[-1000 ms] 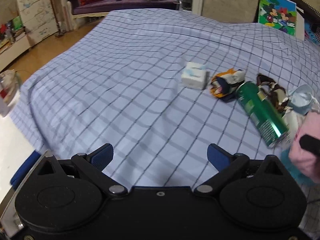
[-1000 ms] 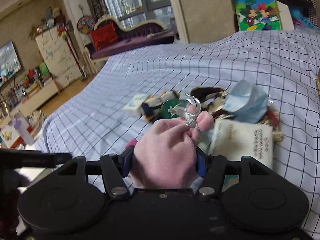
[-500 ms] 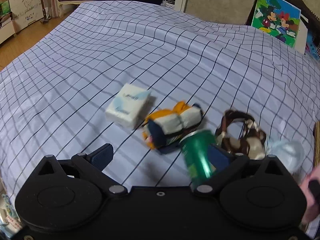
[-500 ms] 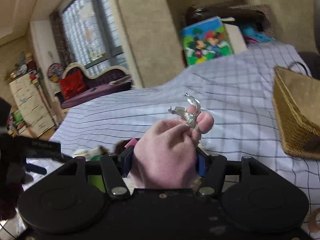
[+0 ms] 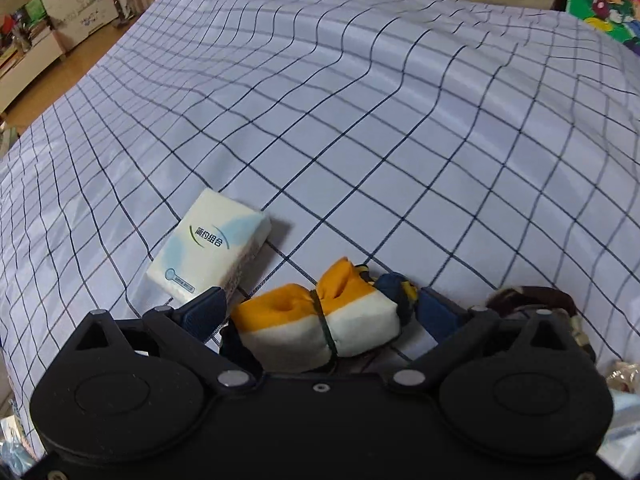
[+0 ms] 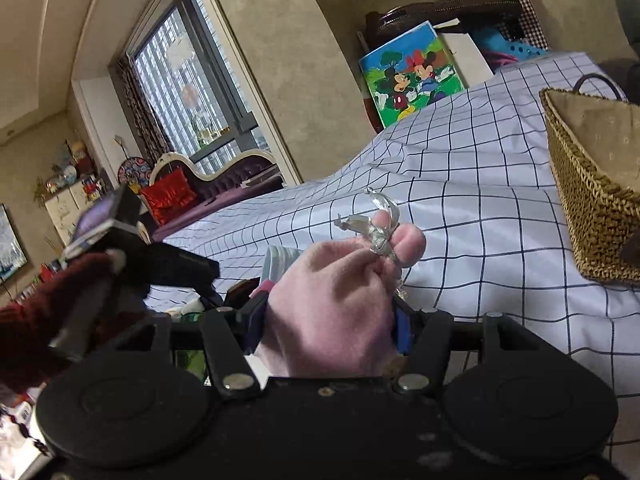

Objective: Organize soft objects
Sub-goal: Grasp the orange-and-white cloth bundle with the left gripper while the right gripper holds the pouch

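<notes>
Left wrist view: left gripper [image 5: 322, 314] is held over the orange-and-white fabric bundle [image 5: 320, 330], jaws spread wide, bundle framed btwn them, pads not yet pressing. For a good pick, fingers should be lowered astride the bundle near its dark tie band, then closed gently; soft stuff squashes, so grip deep. Tissue pack [image 5: 208, 252] lies just beside the left finger [image 5: 206, 306] & could be snagged. Brown patterned item [image 5: 532, 300] sits close on the right. Right gripper [image 6: 326, 320] is clamped on a pink plush piece [image 6: 332, 308], w/ woven basket [image 6: 588, 216] ahead on the checked sheet [image 6: 480, 208] — prob. its drop spot.
</notes>
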Motion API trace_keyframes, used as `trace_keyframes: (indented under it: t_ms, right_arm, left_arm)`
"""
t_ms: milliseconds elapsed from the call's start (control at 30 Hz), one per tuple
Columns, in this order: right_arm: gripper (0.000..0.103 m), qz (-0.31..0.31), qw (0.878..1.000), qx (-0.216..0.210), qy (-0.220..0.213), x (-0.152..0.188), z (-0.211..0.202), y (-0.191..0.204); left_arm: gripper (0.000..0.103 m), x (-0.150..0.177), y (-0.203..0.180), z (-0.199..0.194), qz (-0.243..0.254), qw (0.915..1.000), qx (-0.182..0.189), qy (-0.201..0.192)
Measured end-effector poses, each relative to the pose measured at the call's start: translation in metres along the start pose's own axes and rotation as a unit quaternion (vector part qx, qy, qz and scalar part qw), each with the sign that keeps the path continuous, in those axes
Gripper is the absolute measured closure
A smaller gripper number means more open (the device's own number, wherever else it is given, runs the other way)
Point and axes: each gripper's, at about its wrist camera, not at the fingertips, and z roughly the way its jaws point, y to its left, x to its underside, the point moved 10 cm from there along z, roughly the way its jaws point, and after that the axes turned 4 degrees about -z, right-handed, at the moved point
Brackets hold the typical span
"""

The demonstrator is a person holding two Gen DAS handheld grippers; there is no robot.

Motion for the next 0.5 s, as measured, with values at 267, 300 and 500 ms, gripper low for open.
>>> trace_keyframes:
  t_ms: [267,300,500]
  right_arm:
    - [0.043,0.000,1.000,-0.007,-0.024,0.003,-0.002,-0.001]
    - [0.043,0.001,1.000,-0.008,-0.029,0.003,-0.001,-0.003]
    - [0.043,0.061,0.994,-0.041,-0.081,0.005,0.005,-0.030]
  left_arm:
    - [0.042,-0.007,0.011,-0.024,-0.017,0.9983,0.054,-0.016]
    - [0.042,-0.007,0.018,-0.036,-0.014,0.9978,0.058,-0.031]
    - [0.042,0.013,0.121,-0.123,-0.009,0.9933,0.041,-0.108]
